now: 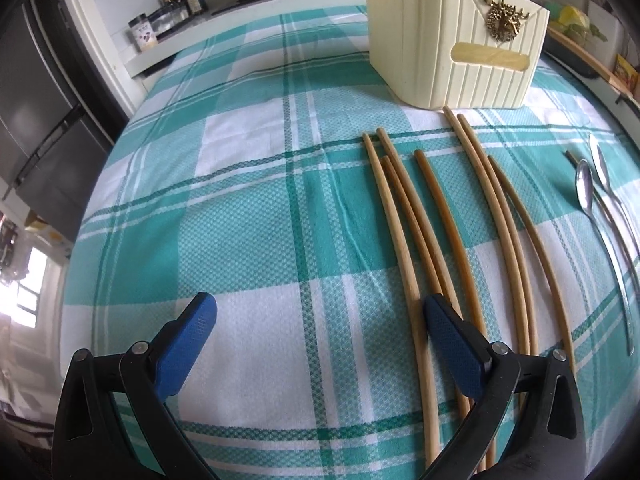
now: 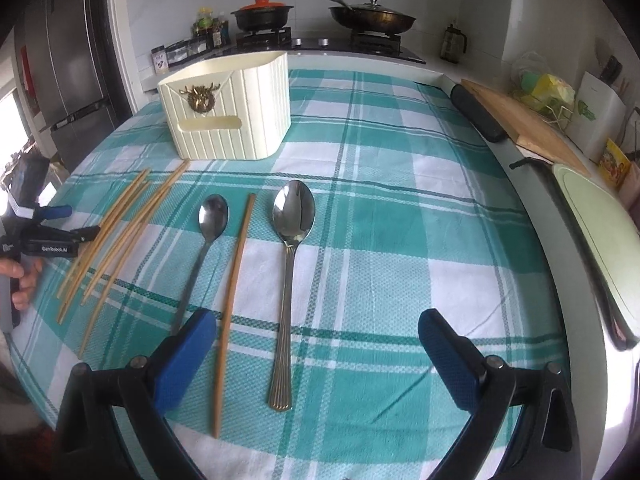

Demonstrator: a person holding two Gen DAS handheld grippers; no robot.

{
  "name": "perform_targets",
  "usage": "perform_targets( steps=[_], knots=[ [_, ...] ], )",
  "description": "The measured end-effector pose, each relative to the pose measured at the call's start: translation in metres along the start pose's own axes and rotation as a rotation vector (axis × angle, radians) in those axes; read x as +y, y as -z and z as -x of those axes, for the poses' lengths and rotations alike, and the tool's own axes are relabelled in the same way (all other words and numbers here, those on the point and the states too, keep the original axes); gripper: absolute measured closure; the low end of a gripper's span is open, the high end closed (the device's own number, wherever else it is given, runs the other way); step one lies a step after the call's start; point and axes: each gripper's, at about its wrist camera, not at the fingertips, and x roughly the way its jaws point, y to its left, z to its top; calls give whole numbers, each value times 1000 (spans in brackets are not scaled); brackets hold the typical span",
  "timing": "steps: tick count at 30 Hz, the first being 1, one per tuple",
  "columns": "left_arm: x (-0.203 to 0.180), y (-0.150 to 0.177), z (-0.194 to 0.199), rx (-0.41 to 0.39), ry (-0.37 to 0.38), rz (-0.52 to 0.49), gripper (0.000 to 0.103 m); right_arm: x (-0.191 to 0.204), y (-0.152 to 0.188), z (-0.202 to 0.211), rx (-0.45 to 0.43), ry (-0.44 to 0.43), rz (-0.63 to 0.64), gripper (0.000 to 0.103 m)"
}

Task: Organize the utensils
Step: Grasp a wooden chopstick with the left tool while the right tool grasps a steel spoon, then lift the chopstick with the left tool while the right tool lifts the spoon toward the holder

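Several wooden chopsticks (image 1: 420,232) lie side by side on the teal checked cloth (image 1: 248,220). My left gripper (image 1: 320,316) is open just above the cloth; its right finger (image 1: 452,344) is over their near ends. A cream utensil holder (image 1: 452,36) stands beyond them. In the right wrist view my right gripper (image 2: 316,340) is open, low over the cloth, with a large spoon (image 2: 290,260) between its fingers, a single chopstick (image 2: 236,292) by its left finger, and a small spoon (image 2: 204,240) further left. The holder (image 2: 232,108) and chopstick group (image 2: 120,232) show there too.
Both spoons (image 1: 600,208) lie at the right in the left wrist view. My left gripper (image 2: 60,226) shows at the right wrist view's left edge. A stove with pans (image 2: 320,20) stands behind the table; a cutting board (image 2: 520,120) and a pale tray (image 2: 600,232) lie to the right.
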Motion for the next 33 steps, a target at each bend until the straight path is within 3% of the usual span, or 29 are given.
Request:
perform_targets(
  steps=[5, 8, 12, 16, 19, 21, 22, 24, 29, 33],
  knots=[
    [1, -16, -10, 36, 34, -8, 0, 2, -19, -46, 40, 1, 52, 2],
    [4, -27, -18, 49, 49, 1, 1, 5, -31, -65, 36, -17, 69, 10],
    [10, -44, -28, 64, 95, 42, 10, 11, -43, -86, 62, -31, 52, 18],
    [8, -59, -34, 72, 106, 61, 19, 18, -53, -92, 33, -32, 45, 21],
    [2, -67, -33, 70, 114, 46, 36, 17, -62, -96, 10, -16, 29, 34],
    [-1, -68, -31, 59, 116, 34, 55, 14, -66, -98, -6, -8, 3, 55],
    [-3, -68, -29, 51, 115, 28, 60, 13, -68, -99, -13, -5, -3, 61],
    [-3, -68, -28, 37, 121, 21, 93, 10, -69, -100, -25, -7, -15, 61],
    [9, -64, -21, 15, 149, 91, 98, 7, -69, -87, -70, -56, -33, 61],
    [21, -62, 10, -64, 149, 122, 98, 7, -73, -57, -147, -109, -45, 61]
  ],
)
